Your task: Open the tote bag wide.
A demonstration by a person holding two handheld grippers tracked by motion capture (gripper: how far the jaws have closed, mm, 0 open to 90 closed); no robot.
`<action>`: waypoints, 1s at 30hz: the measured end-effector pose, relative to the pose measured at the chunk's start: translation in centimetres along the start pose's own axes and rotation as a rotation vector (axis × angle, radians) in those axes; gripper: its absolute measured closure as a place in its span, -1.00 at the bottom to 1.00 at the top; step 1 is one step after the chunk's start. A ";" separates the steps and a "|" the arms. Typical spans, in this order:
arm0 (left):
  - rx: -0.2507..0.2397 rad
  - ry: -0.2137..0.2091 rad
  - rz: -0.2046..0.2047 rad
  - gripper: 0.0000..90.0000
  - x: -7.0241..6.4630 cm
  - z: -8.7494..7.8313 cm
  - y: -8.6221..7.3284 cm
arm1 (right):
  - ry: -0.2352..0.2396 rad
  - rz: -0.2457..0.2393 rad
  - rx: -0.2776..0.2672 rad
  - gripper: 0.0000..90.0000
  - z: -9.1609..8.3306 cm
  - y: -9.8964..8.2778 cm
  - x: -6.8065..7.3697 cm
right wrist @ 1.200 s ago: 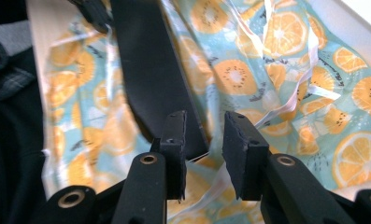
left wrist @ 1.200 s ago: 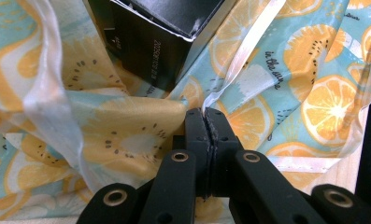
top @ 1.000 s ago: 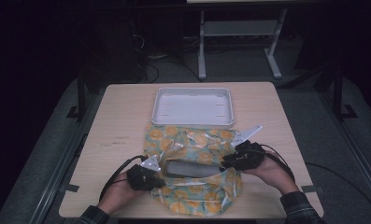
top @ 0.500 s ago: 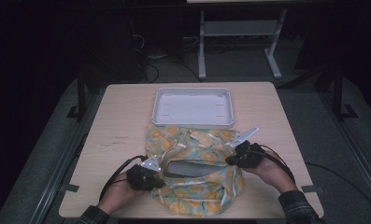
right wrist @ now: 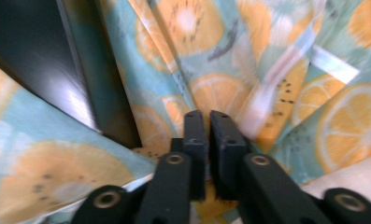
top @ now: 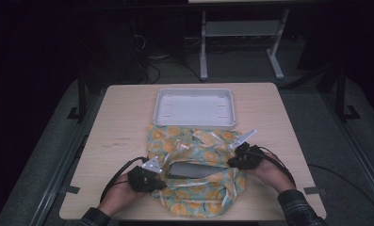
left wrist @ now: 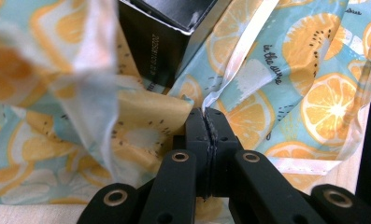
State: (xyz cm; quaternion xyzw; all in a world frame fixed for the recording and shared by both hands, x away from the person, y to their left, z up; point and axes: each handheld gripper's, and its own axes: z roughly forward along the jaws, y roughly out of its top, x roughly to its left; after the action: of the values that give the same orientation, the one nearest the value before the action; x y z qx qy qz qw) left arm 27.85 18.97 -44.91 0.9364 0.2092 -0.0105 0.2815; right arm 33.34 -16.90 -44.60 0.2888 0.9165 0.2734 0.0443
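Observation:
A thin plastic bag (top: 199,143) printed with orange and kiwi slices lies crumpled at the table's near middle. A dark flat box (top: 188,170) shows through its mouth. My left gripper (top: 161,181) is at the bag's left edge. In the left gripper view it (left wrist: 206,119) is shut on the bag's film (left wrist: 323,93), just below the box (left wrist: 160,42). My right gripper (top: 231,163) is at the bag's right edge. Its jaws (right wrist: 208,120) have just been opening and stand a narrow gap apart. I see no film in that gap. The bag (right wrist: 220,46) and box (right wrist: 29,60) lie right behind it.
A white rectangular tray (top: 194,125), with nothing in it, stands just behind the bag. The wooden table (top: 123,122) has bare room to the left and right of both. Beyond the far edge are a metal stand's legs and dark floor.
My right gripper has sunk a little toward the table at the bag's right edge, and the bag's right side has dropped with it. The left gripper has kept still.

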 end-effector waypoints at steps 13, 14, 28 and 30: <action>0.001 0.005 0.011 0.97 -0.1 0.0 0.1 | 0.067 0.005 -0.224 0.32 -6.1 0.1 2.0; -0.002 0.005 0.007 0.97 -0.1 0.1 0.1 | 0.089 -0.003 -0.234 0.31 -6.5 0.0 2.3; -0.001 0.004 0.016 0.97 -0.2 0.0 0.2 | 0.204 -0.167 -0.131 0.36 -3.7 1.4 4.7; -0.003 0.000 0.015 0.97 -0.3 0.0 0.2 | 0.204 -0.185 -0.128 0.59 -3.6 1.3 4.8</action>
State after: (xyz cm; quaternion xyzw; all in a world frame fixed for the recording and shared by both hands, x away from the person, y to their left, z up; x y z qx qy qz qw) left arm 27.66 18.70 -44.80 0.9376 0.2021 -0.0081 0.2830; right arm 29.18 -15.11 -40.52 0.1703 0.9196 0.3539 -0.0057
